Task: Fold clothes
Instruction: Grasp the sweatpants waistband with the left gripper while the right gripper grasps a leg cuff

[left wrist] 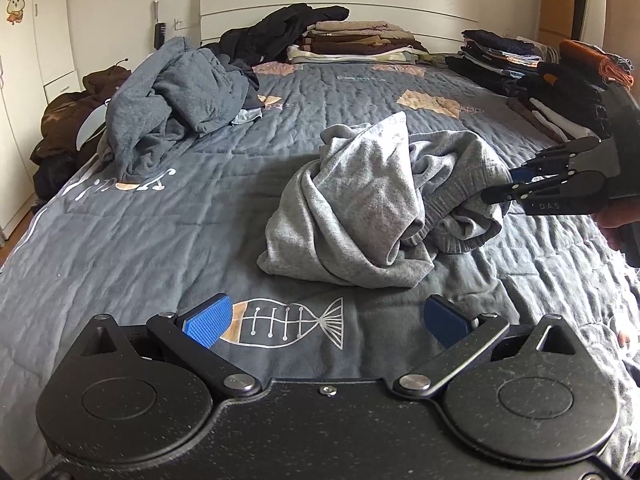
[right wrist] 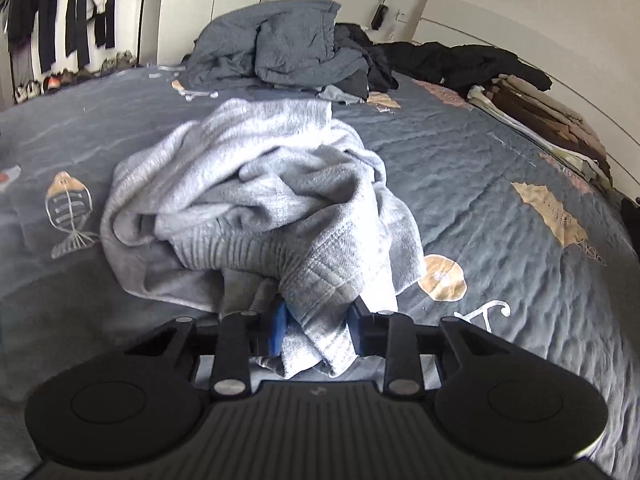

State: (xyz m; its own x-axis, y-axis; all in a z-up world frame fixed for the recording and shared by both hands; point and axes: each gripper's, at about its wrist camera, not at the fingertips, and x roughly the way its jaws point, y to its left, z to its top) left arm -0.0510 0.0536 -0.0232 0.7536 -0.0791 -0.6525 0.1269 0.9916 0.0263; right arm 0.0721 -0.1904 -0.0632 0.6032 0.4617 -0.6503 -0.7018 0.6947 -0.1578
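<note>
A crumpled light grey sweatshirt (left wrist: 360,204) lies in a heap on the grey quilted bedspread (left wrist: 160,220). My left gripper (left wrist: 326,322) is open and empty, low over the bedspread just short of the heap. My right gripper (left wrist: 508,186) reaches in from the right and is shut on the sweatshirt's ribbed hem. In the right wrist view the right gripper (right wrist: 320,326) pinches a fold of the sweatshirt (right wrist: 256,196) between its blue pads (right wrist: 278,326), with the hem lifted a little.
A heap of unfolded dark grey and black clothes (left wrist: 180,96) lies at the far left of the bed. Folded stacks (left wrist: 356,40) sit by the headboard and along the right edge (left wrist: 540,76). Brown clothes (left wrist: 68,120) are off the left side. Hanging clothes (right wrist: 60,8) line the wall.
</note>
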